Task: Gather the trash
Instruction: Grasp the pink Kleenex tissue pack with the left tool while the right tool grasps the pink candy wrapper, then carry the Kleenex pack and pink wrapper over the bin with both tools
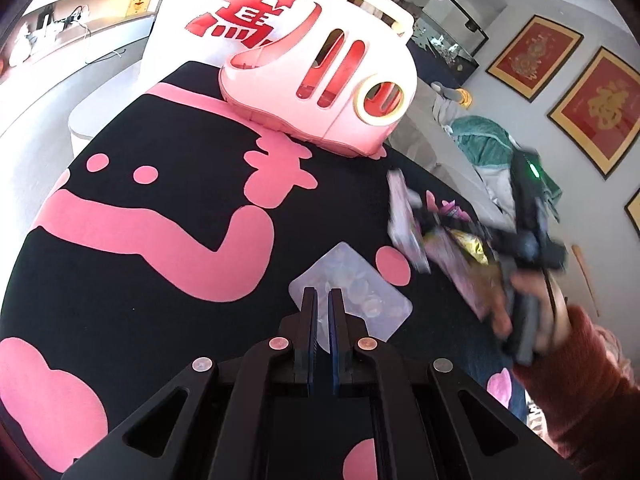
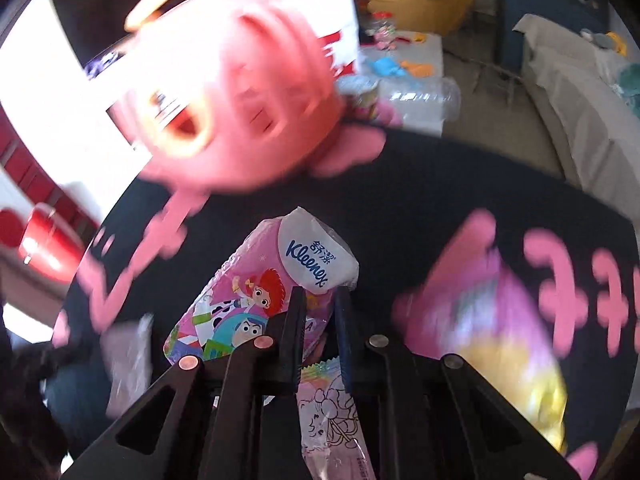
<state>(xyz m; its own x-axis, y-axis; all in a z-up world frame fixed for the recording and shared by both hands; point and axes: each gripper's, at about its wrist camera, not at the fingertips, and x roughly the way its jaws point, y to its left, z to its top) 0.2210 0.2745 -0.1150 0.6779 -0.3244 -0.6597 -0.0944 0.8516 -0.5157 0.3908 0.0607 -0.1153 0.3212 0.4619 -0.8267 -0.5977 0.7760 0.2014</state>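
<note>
A pink plastic bin (image 1: 320,76) with slots and a cream handle stands at the far edge of a black table with pink shapes (image 1: 160,184); it is blurred in the right wrist view (image 2: 224,108). My left gripper (image 1: 323,300) is shut on a clear plastic blister tray (image 1: 360,292) lying on the table. My right gripper (image 2: 320,300) is shut on a pink Kleenex tissue pack (image 2: 272,284) and holds it above the table; a pink wrapper (image 2: 336,420) hangs under its fingers. The right gripper with the pack (image 1: 404,216) is blurred at the right of the left wrist view.
A purple and yellow snack bag (image 2: 496,328) lies on the table right of my right gripper. Beyond the table are a grey sofa (image 2: 568,92) with a green cloth (image 1: 488,140), a clear bottle (image 2: 416,96), and red framed pictures (image 1: 592,108).
</note>
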